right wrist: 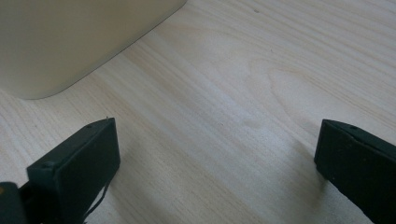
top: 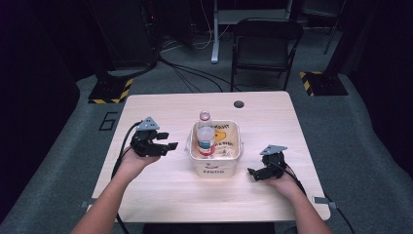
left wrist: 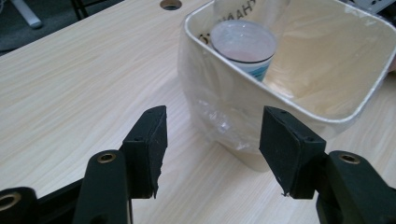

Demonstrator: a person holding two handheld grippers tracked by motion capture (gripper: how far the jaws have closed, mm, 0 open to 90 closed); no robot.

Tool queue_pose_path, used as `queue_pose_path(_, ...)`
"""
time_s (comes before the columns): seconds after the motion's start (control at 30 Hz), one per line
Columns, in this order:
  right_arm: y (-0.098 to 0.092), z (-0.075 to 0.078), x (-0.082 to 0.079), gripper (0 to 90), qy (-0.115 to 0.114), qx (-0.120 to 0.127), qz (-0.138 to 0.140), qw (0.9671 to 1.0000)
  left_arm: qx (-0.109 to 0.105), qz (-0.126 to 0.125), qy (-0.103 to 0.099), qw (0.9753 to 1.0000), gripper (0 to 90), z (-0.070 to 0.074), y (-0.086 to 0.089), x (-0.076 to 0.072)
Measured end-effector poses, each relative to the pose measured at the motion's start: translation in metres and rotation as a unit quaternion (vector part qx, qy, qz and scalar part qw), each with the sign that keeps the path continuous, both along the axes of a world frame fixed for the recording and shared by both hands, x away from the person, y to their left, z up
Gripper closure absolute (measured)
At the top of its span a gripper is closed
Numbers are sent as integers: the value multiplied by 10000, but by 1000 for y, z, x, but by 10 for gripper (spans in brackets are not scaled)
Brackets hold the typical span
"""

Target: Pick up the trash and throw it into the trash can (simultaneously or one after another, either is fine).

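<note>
The plastic bottle (top: 206,136) stood upright inside the cream bin (top: 232,155) in the middle of the table (top: 160,192). The left claw (top: 164,141), wide open and empty, was nearer and pointed at it. The right claw (top: 253,173) also gaped empty beside the bin.

In the high view the table (top: 160,190) is evenly lit from above while the floor and room around it fall off into near black, and the whole picture is soft and low in detail. The left gripper view is bright, with glare on the plastic liner of the bin (left wrist: 373,98). In the right gripper view the jaws cast soft shadows on the wood.
</note>
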State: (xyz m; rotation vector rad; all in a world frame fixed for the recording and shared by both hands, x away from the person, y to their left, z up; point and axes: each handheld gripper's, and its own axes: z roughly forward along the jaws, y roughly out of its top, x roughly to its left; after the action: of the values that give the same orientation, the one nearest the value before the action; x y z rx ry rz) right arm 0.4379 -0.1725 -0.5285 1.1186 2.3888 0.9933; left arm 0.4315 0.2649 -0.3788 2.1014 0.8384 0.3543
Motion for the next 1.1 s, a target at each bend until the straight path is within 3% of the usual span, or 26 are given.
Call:
queue_pose_path(0.33,0,0,0,0,-2,-1,1,10000,-97,473,136,9987,399,-28,35,-3)
queue_pose_path(0.6,0,0,0,0,-1,0,1,10000,-148,710,148,9973,399,-46,53,-7)
queue_pose_path(1.1,0,0,0,0,1,-1,-1,10000,-176,700,148,9973,371,-85,72,-15)
